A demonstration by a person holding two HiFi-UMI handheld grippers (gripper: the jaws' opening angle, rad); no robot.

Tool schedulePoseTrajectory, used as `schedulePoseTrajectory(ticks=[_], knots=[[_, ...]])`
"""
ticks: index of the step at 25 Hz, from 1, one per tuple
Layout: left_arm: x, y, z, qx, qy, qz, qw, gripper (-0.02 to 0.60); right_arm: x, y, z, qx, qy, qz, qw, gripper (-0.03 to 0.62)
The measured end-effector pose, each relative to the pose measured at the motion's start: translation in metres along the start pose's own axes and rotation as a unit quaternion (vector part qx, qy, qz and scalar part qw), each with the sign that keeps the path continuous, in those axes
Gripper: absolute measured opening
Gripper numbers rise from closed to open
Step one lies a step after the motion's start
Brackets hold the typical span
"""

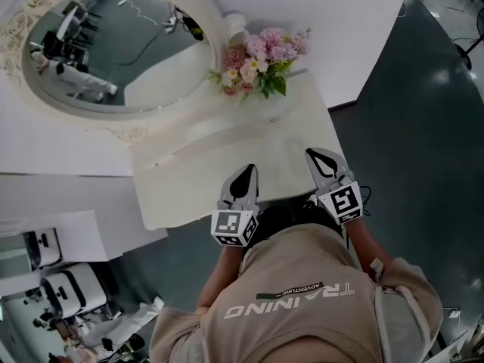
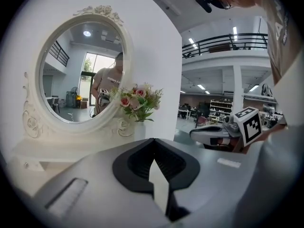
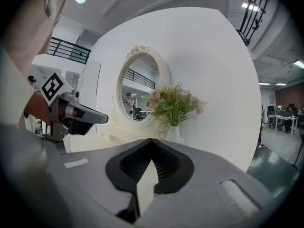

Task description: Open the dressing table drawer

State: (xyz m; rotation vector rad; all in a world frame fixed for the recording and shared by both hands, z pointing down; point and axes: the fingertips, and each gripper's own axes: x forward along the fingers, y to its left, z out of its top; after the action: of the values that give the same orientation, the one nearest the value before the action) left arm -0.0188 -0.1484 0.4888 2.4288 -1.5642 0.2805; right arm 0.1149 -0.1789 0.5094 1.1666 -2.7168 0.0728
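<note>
The cream dressing table (image 1: 189,195) stands against a white wall, with an oval mirror (image 1: 113,48) in a carved frame at its back. Its front drawer is hidden under the tabletop in the head view. Both grippers hover side by side over the table's front edge and point toward the wall. My left gripper (image 1: 243,181) (image 2: 153,140) is shut with nothing in it. My right gripper (image 1: 324,159) (image 3: 152,140) is also shut and empty. Each gripper shows in the other's view: the right gripper (image 2: 211,134) and the left gripper (image 3: 88,115).
A white vase of pink flowers (image 1: 261,63) stands at the back right of the tabletop, beside the mirror. A low raised shelf (image 1: 219,131) with small knobs runs below the mirror. Dark floor (image 1: 423,127) lies to the right, and white equipment (image 1: 68,290) stands at lower left.
</note>
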Motion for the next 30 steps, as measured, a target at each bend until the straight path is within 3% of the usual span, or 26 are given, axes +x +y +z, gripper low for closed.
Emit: schedulePoseTrajectory(ticks=[8,15,30], knots=[[0.008,0.032,0.008,-0.005,-0.015,-0.006,0.9999,0.018,0.028,0.009,0.004,-0.006,0.017,-0.003,1.000,0.002],[0.012,0.065,0.035,-0.003,-0.053,-0.030,0.9981,0.018,0.053,0.025,0.035,-0.027,0.017,-0.019,0.999,0.002],[0.015,0.112,0.040,-0.003,-0.075,-0.074,0.9945,0.018,0.085,0.032,0.037,-0.049,0.035,-0.083,0.995,0.002]])
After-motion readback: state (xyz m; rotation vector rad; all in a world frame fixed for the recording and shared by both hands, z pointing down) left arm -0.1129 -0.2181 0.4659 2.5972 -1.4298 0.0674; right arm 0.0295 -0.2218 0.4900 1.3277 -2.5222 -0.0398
